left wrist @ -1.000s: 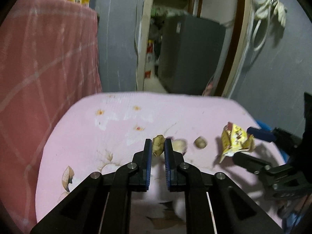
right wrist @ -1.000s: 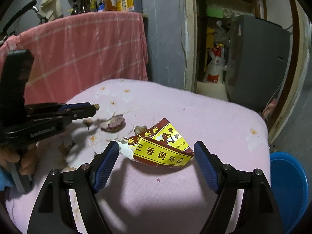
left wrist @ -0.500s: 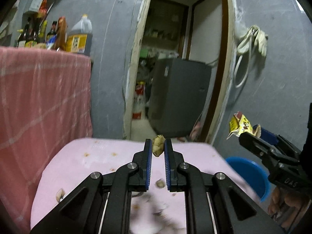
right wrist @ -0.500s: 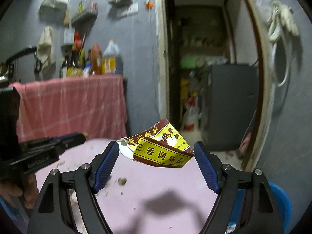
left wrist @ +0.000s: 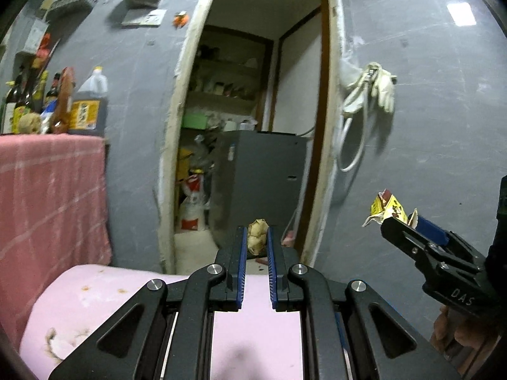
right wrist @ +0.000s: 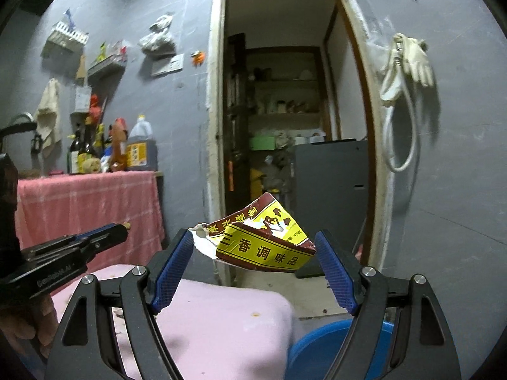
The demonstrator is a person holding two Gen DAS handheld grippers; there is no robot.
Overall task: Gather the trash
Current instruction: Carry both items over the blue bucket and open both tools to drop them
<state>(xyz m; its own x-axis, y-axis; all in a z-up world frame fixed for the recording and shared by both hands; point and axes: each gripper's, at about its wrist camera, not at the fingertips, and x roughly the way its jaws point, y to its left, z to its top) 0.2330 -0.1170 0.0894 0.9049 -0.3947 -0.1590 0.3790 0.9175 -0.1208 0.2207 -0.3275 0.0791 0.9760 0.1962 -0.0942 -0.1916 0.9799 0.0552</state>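
Blue-padded left gripper (left wrist: 256, 240) is clamped tight on a beige crumpled scrap (left wrist: 257, 236), which we see held in the air past the pink table (left wrist: 104, 288). Our right gripper (right wrist: 255, 253) stands wide, gripping a yellow and maroon seasoning packet (right wrist: 264, 243) edge to edge between its pads, above the table's far corner. Below it sits a blue bin (right wrist: 320, 348); beyond, a doorway (right wrist: 279, 95) in the grey wall.

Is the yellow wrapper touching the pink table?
Apart. The right wrist view shows the wrapper held up in the right gripper, with wall and doorway showing between it and the table.
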